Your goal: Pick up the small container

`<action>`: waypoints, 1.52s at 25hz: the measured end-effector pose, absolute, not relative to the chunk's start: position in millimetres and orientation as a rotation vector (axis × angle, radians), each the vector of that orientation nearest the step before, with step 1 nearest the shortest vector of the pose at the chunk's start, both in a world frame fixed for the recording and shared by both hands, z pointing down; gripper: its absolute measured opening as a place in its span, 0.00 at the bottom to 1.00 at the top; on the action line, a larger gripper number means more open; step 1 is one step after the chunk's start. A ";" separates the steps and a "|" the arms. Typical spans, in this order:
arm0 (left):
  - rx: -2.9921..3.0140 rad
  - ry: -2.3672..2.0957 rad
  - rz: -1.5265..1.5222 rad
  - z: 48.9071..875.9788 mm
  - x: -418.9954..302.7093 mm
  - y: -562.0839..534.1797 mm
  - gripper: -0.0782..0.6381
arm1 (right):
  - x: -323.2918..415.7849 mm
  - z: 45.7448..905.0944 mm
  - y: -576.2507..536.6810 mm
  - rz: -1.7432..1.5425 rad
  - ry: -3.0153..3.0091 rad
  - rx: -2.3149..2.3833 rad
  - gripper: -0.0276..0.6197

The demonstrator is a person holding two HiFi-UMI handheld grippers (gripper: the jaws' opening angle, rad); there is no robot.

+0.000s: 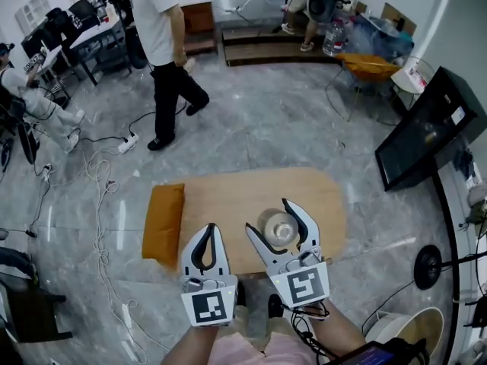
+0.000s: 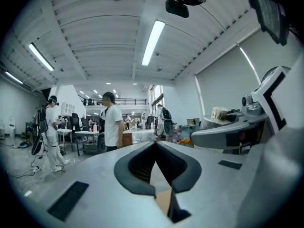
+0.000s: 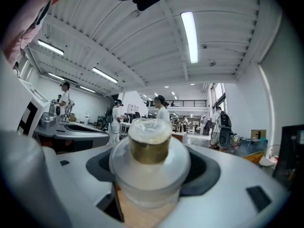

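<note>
The small container (image 1: 278, 229) is a clear round tub with a wide lid and a gold-banded knob on top. It sits over the near right part of the wooden table (image 1: 228, 196), between the jaws of my right gripper (image 1: 272, 217). In the right gripper view the container (image 3: 149, 160) fills the middle, and the dark pads (image 3: 211, 172) close against its sides, with wood showing just beneath it. My left gripper (image 1: 211, 229) hovers to its left at the table's near edge, its jaws shut with their tips together and nothing between them (image 2: 155, 144).
An orange cushion (image 1: 163, 223) lies along the table's left end. A person (image 1: 163, 44) stands on the marble floor beyond, with cables (image 1: 99, 181) trailing at the left. A dark screen (image 1: 426, 128) leans at the right, and desks with seated people stand at the far left.
</note>
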State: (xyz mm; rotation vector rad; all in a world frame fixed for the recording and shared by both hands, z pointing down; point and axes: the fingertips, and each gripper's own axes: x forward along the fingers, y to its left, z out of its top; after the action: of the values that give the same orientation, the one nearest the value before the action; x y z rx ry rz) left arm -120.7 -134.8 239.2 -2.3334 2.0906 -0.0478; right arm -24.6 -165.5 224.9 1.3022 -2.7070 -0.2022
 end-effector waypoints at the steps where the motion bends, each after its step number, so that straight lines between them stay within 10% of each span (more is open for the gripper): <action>1: -2.323 2.083 -0.042 230.9 -119.8 -132.8 0.13 | -23.7 216.6 -163.4 -0.210 -2.709 1.302 0.82; 38: -2.133 2.056 0.137 125.7 -112.5 -91.6 0.13 | -9.9 122.7 -114.4 -0.416 -2.807 1.296 0.82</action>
State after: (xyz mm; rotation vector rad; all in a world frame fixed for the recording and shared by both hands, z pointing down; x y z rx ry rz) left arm -112.5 -91.6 125.7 -2.1332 2.0565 0.1367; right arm -9.9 -114.4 122.7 1.2955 -2.8072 -0.4165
